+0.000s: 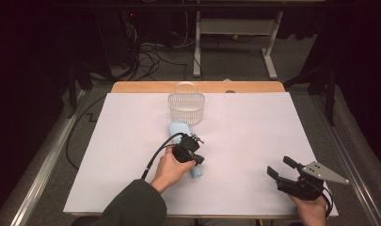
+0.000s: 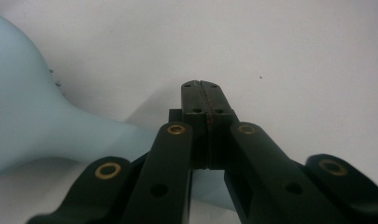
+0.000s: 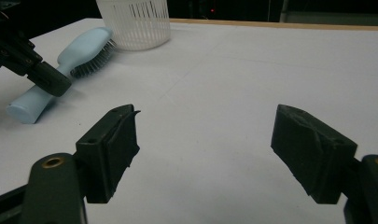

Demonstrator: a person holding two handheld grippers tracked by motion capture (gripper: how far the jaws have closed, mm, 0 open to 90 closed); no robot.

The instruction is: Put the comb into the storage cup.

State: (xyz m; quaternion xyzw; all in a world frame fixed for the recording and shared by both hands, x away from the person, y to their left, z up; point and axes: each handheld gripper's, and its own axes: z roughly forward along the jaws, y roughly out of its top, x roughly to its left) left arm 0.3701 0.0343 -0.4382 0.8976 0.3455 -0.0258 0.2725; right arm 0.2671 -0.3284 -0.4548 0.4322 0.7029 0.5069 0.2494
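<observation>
We start with the desk (image 1: 254, 155), covered by a white sheet. Most of its surface is bare, so there is wide room to move on all sides of both pairs of fingers, and only the near edge, just behind the hands, is close.

The white basket (image 1: 186, 107) stands upright beyond the fingers of the left gripper (image 1: 198, 159), near the far edge of the desk. Its mouth is open upward and its handle is raised, so we judge it waits to receive something, and a thing must come in from above, beside the handle.

The light blue hairbrush (image 1: 180, 129) lies flat between the basket and the left gripper, its head just in front of the basket, its handle pointing back toward the person. In the right gripper view the bristles (image 3: 91, 63) face sideways toward the open desk, so the brush rests on its edge and back. This leaves the thin handle free to be taken.

The left gripper is down at this handle. In the left gripper view its fingers (image 2: 196, 100) are pressed together tip to tip with no gap, and the handle passes under and beside them, not between them. So they are clenched on nothing, we think; they would have to open before any grasp.

The right gripper (image 1: 281, 168) waits well apart, near the front right corner, its fingers (image 3: 114, 147) spread wide and released over bare desk
</observation>
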